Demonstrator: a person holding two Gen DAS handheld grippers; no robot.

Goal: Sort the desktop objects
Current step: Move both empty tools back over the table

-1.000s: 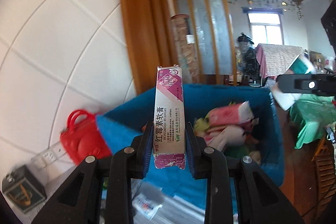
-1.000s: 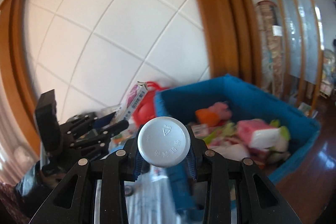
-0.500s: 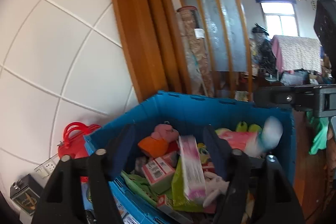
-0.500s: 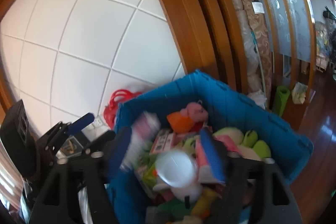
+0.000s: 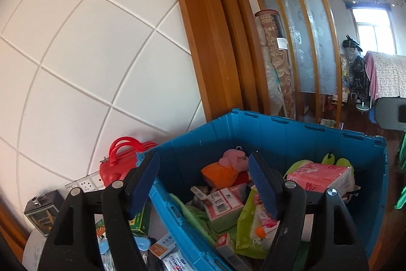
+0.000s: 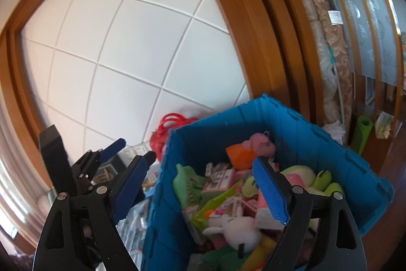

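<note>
Both grippers hover over the blue crate (image 5: 291,128), tilted down toward it. The left gripper (image 5: 203,184) and the right gripper (image 6: 200,191) are spread wide, empty. Boxes, pink tissue pack (image 5: 322,173) and plush toys lie inside the crate.

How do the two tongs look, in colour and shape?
Both tongs, left and right, are alike: black, matt plastic frames with triangular cut-outs and round silver screws. Each finger carries a long, blue, ribbed pad. No cables, sleeves or printed markings show.
</note>
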